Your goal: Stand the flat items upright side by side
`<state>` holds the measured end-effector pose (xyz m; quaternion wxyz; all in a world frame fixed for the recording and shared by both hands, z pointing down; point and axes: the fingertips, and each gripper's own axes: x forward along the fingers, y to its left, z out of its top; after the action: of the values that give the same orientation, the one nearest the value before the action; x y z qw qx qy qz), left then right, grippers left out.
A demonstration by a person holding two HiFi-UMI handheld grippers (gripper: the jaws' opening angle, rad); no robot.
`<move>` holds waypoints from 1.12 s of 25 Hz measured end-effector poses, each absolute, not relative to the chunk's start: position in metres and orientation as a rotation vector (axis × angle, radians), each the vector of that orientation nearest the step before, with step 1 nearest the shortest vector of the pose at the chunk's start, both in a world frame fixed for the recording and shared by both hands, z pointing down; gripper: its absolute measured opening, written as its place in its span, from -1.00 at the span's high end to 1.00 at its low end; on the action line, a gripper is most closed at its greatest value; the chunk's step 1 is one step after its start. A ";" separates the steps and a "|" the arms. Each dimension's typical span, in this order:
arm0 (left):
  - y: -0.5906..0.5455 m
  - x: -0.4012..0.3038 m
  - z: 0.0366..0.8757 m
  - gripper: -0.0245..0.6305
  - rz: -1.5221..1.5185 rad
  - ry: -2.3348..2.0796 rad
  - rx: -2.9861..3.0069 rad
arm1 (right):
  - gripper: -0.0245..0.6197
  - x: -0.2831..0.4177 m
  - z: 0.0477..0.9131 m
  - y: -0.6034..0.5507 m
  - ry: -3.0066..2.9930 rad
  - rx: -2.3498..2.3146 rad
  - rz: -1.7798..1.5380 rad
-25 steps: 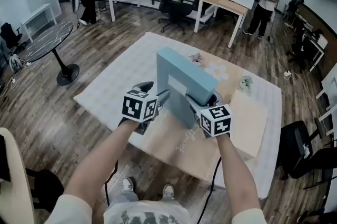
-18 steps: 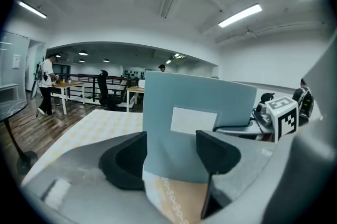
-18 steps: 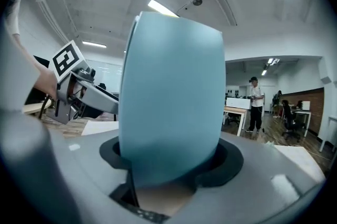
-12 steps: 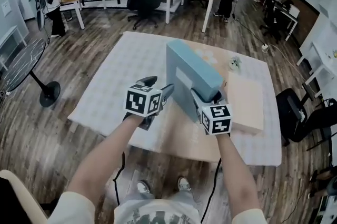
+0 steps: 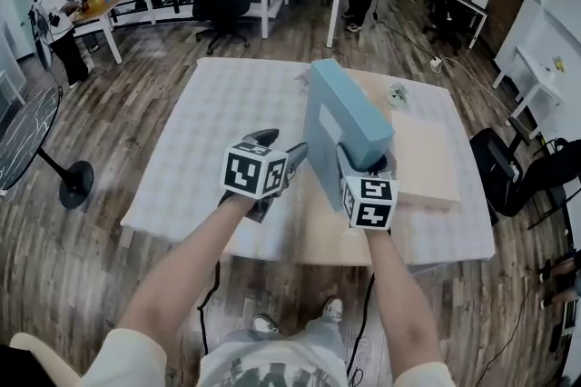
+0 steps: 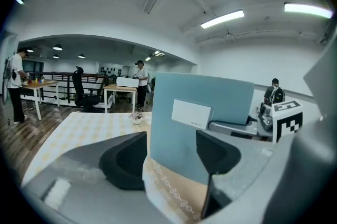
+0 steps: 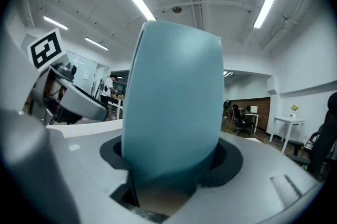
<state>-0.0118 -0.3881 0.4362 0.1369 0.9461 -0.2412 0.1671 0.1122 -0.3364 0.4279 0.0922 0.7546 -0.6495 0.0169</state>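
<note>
A light blue flat box (image 5: 349,117) with a white label (image 6: 191,113) stands upright on edge on the table. My right gripper (image 5: 359,165) is shut on its near bottom corner, and the box (image 7: 174,97) fills the gap between the pads in the right gripper view. My left gripper (image 5: 292,160) hangs open just left of the box, facing its labelled side (image 6: 200,128); its dark pads (image 6: 126,160) stand apart. A tan flat board (image 5: 427,153) lies flat to the right of the box.
The table carries a white checked cloth (image 5: 218,113) and a tan mat (image 5: 318,231) under the box. A small flower pot (image 5: 397,94) stands behind. Desks, office chairs and people stand further back in the room; a black chair (image 5: 508,176) is at the table's right.
The head view has swung left and back. The blue box stays upright in my right gripper and sits a little nearer the tan board. My left gripper keeps beside its face.
</note>
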 end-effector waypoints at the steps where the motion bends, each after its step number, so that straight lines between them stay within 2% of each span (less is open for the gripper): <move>1: -0.388 -0.012 0.436 0.02 0.486 -0.688 2.743 | -0.03 0.112 0.428 -0.336 -1.897 2.264 0.040; 15: -0.404 -0.031 0.419 0.02 0.475 -0.616 2.787 | -0.05 0.091 0.422 -0.346 -1.519 2.576 0.008; 28: -0.402 -0.045 0.416 0.02 0.457 -0.637 2.784 | -0.20 0.082 0.434 -0.344 -1.555 2.490 0.021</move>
<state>-0.0447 -0.4020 0.4157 0.1243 0.9551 -0.2185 0.1567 0.0819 -0.3439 0.4344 0.1030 0.8436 -0.5269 0.0071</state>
